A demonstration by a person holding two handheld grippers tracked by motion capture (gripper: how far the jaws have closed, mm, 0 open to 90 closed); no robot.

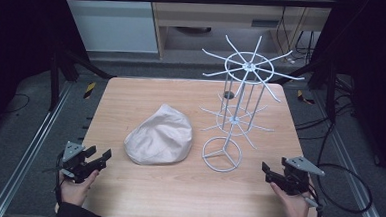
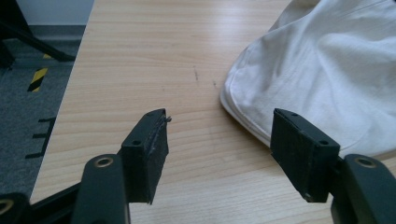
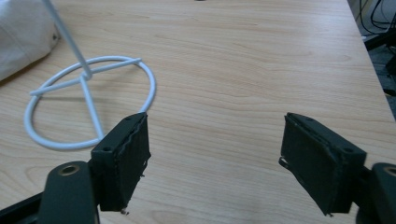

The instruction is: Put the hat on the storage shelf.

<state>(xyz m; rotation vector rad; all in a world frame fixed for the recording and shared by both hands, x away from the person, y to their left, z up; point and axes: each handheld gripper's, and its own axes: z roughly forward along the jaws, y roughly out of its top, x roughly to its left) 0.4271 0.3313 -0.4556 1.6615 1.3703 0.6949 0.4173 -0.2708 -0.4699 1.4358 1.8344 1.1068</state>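
Observation:
A cream fabric cap (image 1: pixel 160 136) lies in the middle of the wooden table (image 1: pixel 146 93). To its right stands a white wire rack (image 1: pixel 239 93) with spokes at two levels and a ring base (image 1: pixel 222 154). My left gripper (image 1: pixel 101 158) rests near the table's front left edge, open and empty, with the cap (image 2: pixel 322 70) just ahead of its right jaw. My right gripper (image 1: pixel 268 171) sits at the front right, open and empty. The rack's ring base (image 3: pixel 88 105) lies ahead and left of its jaws, with the cap's edge (image 3: pixel 23 37) beyond.
A small dark round mark (image 1: pixel 228 95) sits on the table behind the rack. Metal rails (image 1: pixel 34 145) run along the floor at both sides, with black cables (image 1: pixel 349 192) on the right. Bare wood spans the front of the table between the grippers.

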